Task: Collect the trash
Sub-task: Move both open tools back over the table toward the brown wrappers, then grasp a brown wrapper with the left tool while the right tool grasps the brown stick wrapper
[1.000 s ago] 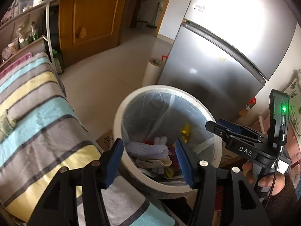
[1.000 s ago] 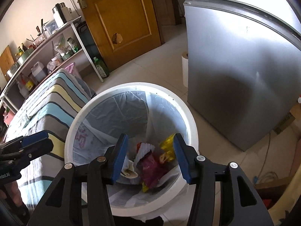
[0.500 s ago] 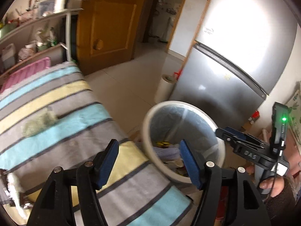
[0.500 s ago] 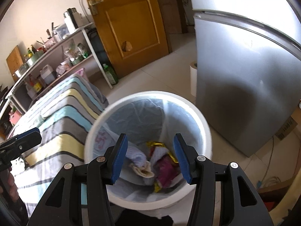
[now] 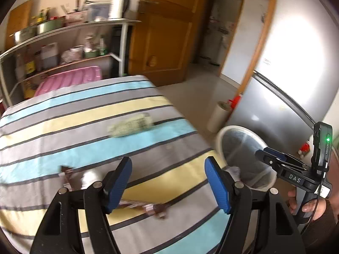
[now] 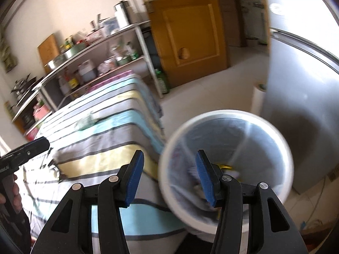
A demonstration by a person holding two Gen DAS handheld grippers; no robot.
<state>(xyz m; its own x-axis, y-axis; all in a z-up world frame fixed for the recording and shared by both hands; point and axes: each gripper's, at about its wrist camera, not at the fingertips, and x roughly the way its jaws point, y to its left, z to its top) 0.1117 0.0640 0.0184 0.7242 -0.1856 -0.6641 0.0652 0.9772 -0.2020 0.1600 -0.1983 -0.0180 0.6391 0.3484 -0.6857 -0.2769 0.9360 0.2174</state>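
Observation:
My left gripper is open and empty above the striped table cloth. A crumpled green-white wrapper lies on the cloth ahead. A brown wrapper lies just under the jaws, and another brown scrap with a silvery piece lies to the left. The white bin with a clear liner stands right of the table. My right gripper is open and empty, over the table edge beside the bin, which holds trash. It also shows in the left wrist view.
A silver fridge stands behind the bin, with a white roll on the floor beside it. A metal shelf rack full of kitchen items and a wooden door are at the back. A pink cover lies beyond the table.
Both grippers have swung left from over the bin toward the table. The left view now shows the table top and its trash; the bin has slid to the right in both views.

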